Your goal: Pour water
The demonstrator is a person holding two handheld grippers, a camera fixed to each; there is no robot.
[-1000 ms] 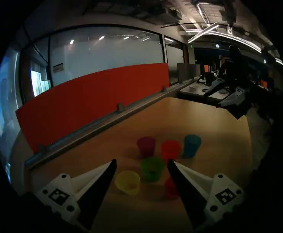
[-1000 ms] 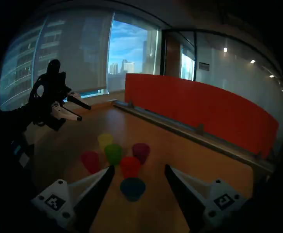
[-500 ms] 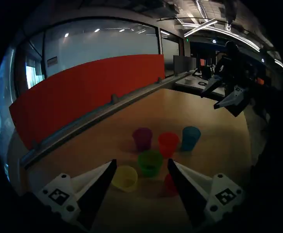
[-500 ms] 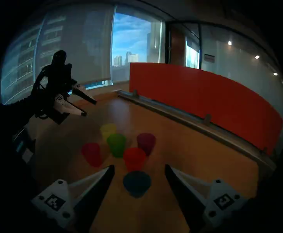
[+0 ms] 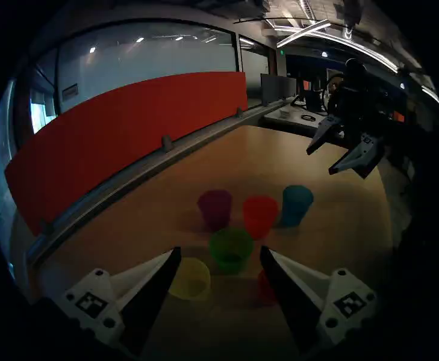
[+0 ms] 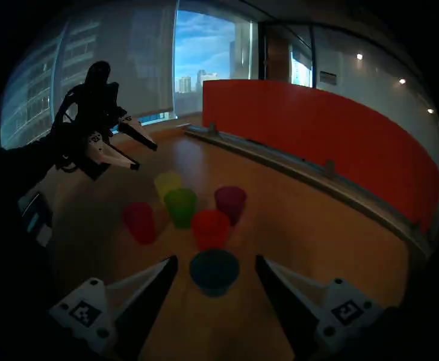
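A wooden table lies under both grippers, with a red partition along its far edge. A large window is at 12 o'clock in the right gripper view. The left gripper hangs above the table, fingers spread wide and empty. The right gripper is likewise spread, gripping nothing.

Six plastic cups stand upright in a close cluster on the table. In the right gripper view, the green cup is central. Around it:
- the yellow cup at 12 o'clock
- the purple cup at 3
- the red cup at 5
- the pink cup at 8
- the blue cup nearest, seen between the fingertips

I cannot tell whether any cup holds water.
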